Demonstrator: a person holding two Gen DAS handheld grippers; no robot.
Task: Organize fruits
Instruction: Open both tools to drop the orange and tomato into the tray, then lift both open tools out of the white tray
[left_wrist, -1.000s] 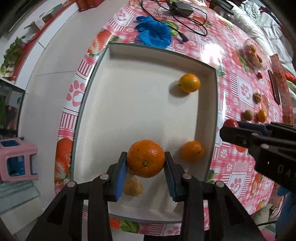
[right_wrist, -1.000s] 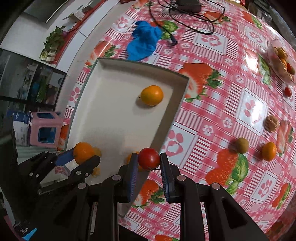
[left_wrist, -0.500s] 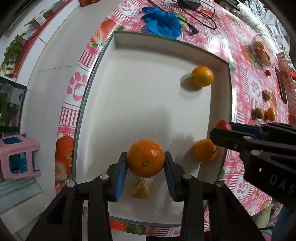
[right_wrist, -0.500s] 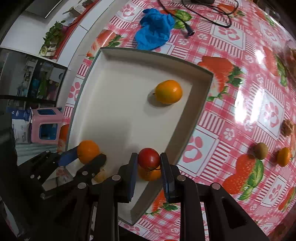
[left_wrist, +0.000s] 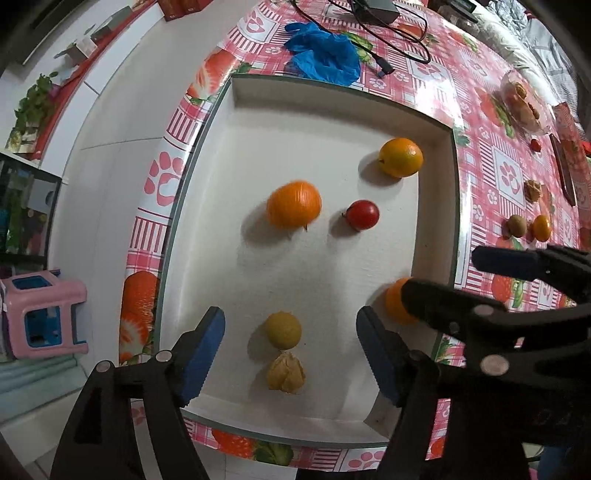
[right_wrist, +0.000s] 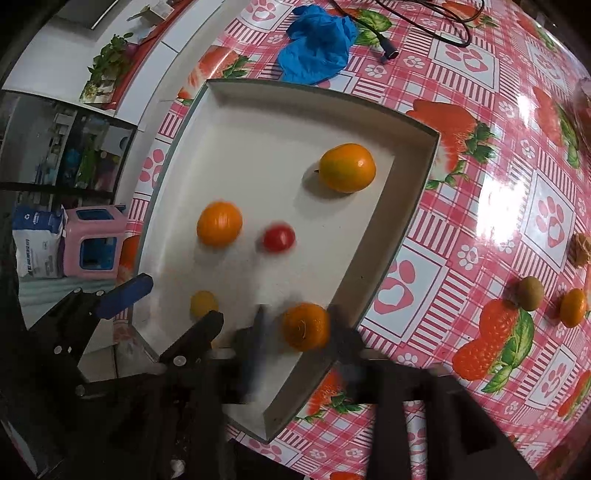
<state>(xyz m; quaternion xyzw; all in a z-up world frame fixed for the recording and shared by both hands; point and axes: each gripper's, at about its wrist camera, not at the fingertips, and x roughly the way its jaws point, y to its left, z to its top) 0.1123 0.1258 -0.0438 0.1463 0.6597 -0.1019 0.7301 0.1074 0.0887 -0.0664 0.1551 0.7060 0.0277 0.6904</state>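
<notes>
my left gripper points straight down over the white tray, and its blue fingers are spreading apart with nothing pressed between them. in the gap below them i see a small yellow fruit lying on the tray floor, with a papery husked fruit just beside it on the near side; neither touches the pads. farther in, a large orange sits loose near the middle of the tray, slightly blurred, and a small red tomato lies just beside it to the right. another orange rests toward the far right corner.

my right gripper is also opening. its fingers are smeared in the right wrist view, and a small orange lies on the tray between them by the near right wall. from that view the pads seem to stand off it, so i count it as not held. the same fruit shows in the left wrist view, half hidden behind the right gripper's dark arm.

outside the tray, on the pink checked bench, i can see a brown kiwi-like fruit and a small tangerine side by side, well apart from the tray. a crumpled blue glove lies just beyond the tray's far wall.
</notes>
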